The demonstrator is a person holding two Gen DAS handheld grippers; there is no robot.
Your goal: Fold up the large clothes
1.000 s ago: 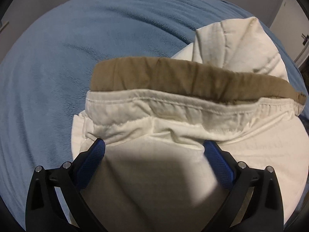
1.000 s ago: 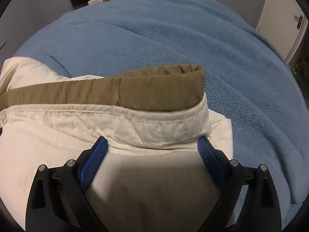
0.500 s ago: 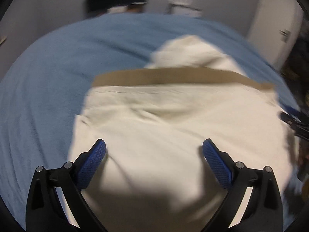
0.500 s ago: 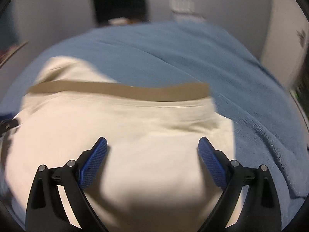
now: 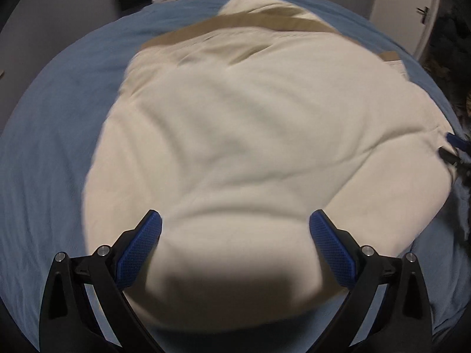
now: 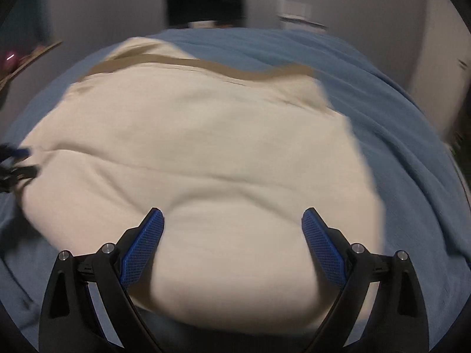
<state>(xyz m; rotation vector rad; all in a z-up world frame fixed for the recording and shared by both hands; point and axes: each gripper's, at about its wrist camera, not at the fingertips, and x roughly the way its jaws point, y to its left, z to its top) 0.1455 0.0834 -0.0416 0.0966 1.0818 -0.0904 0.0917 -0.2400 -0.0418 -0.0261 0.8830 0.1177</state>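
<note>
A large cream garment (image 5: 250, 135) with a tan band (image 5: 241, 26) along its far edge lies folded on a blue blanket (image 5: 44, 147). It also shows in the right wrist view (image 6: 200, 158), with the tan band (image 6: 206, 66) at the far side. My left gripper (image 5: 235, 232) is open and empty above the garment's near left part. My right gripper (image 6: 232, 229) is open and empty above its near right part. Each gripper shows at the other view's edge: the right gripper (image 5: 454, 147), the left gripper (image 6: 14, 161).
The blue blanket (image 6: 397, 123) covers the bed on all sides of the garment. A dark screen (image 6: 206, 3) stands against the far wall. A white door (image 5: 412, 11) is at the far right. A wooden shelf edge (image 6: 29, 58) is at the left.
Both grippers have pulled back and risen from the tan band end. The garment now lies spread flatter, with far more of it in view. Both grippers stay open.
</note>
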